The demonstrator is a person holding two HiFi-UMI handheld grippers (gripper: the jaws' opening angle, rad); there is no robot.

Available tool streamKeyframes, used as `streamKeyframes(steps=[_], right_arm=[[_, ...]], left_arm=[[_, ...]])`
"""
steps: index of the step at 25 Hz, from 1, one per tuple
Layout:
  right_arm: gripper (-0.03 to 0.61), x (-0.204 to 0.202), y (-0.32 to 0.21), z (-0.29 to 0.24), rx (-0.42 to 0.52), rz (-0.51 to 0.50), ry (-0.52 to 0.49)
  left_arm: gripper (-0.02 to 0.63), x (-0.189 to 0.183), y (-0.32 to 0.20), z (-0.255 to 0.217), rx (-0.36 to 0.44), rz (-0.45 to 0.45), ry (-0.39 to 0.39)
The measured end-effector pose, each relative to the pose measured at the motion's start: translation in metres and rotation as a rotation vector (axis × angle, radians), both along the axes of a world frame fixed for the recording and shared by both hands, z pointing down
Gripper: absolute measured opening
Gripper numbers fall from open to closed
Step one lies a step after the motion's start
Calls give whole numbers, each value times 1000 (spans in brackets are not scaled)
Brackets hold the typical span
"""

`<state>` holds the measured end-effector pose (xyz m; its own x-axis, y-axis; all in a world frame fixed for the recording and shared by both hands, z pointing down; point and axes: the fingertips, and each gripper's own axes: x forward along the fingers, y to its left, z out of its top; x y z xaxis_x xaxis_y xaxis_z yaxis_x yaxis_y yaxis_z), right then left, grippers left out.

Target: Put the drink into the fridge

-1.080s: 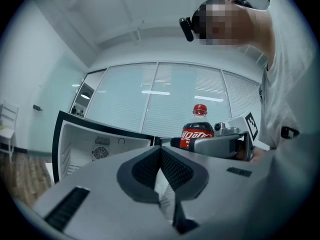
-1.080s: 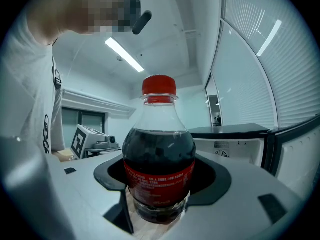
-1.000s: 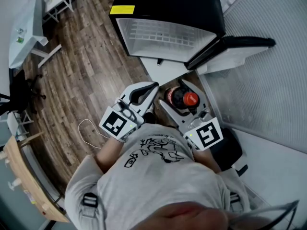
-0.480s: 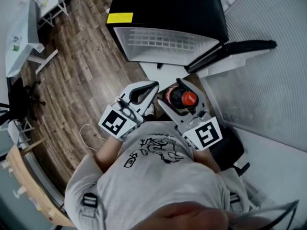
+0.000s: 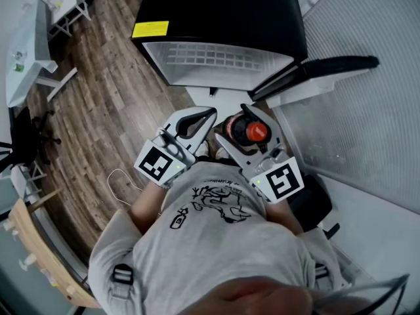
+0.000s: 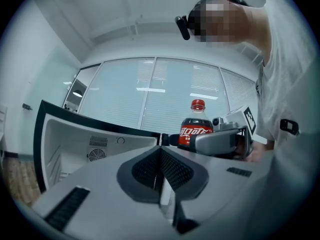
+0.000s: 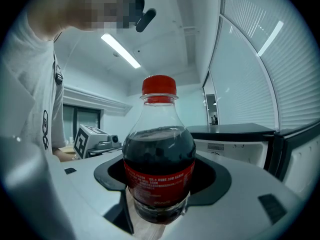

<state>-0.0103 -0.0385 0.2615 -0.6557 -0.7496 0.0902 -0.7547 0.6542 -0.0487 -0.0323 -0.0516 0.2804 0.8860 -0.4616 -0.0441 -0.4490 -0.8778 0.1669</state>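
the right hand-held gripper (image 5: 233, 125) is clamped on the drink (image 7: 159, 159), a plastic bottle of dark cola with a red cap and red label. its two jaws press against the lower body from either side, and the bottle stands upright between them. in the head view the bottle sits close to the person's chest, just short of the fridge (image 5: 216, 18) and not yet inside it.

the left hand-held gripper (image 6: 161, 151) has its jaws drawn together with nothing between them (the dark pads meet along one thin seam). it hangs at 9 o'clock of the bottle, close beside the right one but not touching it, and points toward the fridge.

the fridge lies at 12 o'clock of both grippers. it has a black top with a yellow sticker at one corner, and its white inside is open toward the person. the fridge door (image 5: 328, 67) is swung out at 2 o'clock of the bottle.

the wooden floor (image 5: 111, 104) spreads to the 9 o'clock side. a thin white cable (image 5: 121, 176) lies looped on it at 8 o'clock of the left gripper. a white desk (image 5: 26, 51) stands far out at 10 o'clock.
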Motion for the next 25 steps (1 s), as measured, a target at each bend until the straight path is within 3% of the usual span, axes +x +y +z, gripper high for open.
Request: streamKeyframes(steps=[13, 25], right_arm=[[324, 14, 0, 17, -47, -19, 11], [324, 18, 1, 33, -84, -39, 10]], left_arm=[[2, 24, 11, 13, 31, 128, -56], [2, 31, 12, 28, 26, 155, -81]])
